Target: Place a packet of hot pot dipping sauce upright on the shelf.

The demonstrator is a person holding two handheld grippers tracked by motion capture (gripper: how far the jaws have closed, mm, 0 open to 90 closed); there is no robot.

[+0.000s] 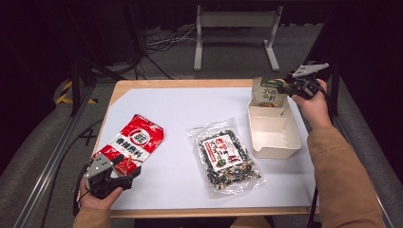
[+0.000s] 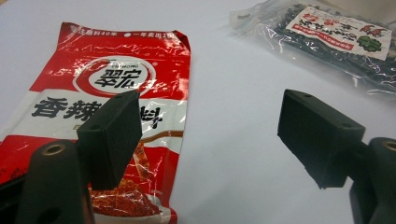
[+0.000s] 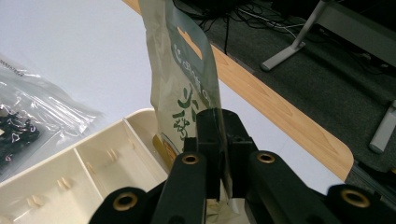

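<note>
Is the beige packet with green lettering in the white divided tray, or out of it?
Partly in. The beige packet with green lettering stands upright, lower end inside the white divided tray, pinched in the right gripper.

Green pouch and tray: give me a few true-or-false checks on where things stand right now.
1. The right gripper has its jaws closed on the green pouch. True.
2. The green pouch lies flat on the table. False: it is held upright over the far end of the white tray.
3. The left gripper holds the red packet. False: its jaws stand open, with the red packet lying on the table beneath them.
4. The clear bag of dark dried food lies between the red packet and the tray. True.
5. The tray has dividers inside. True.
</note>
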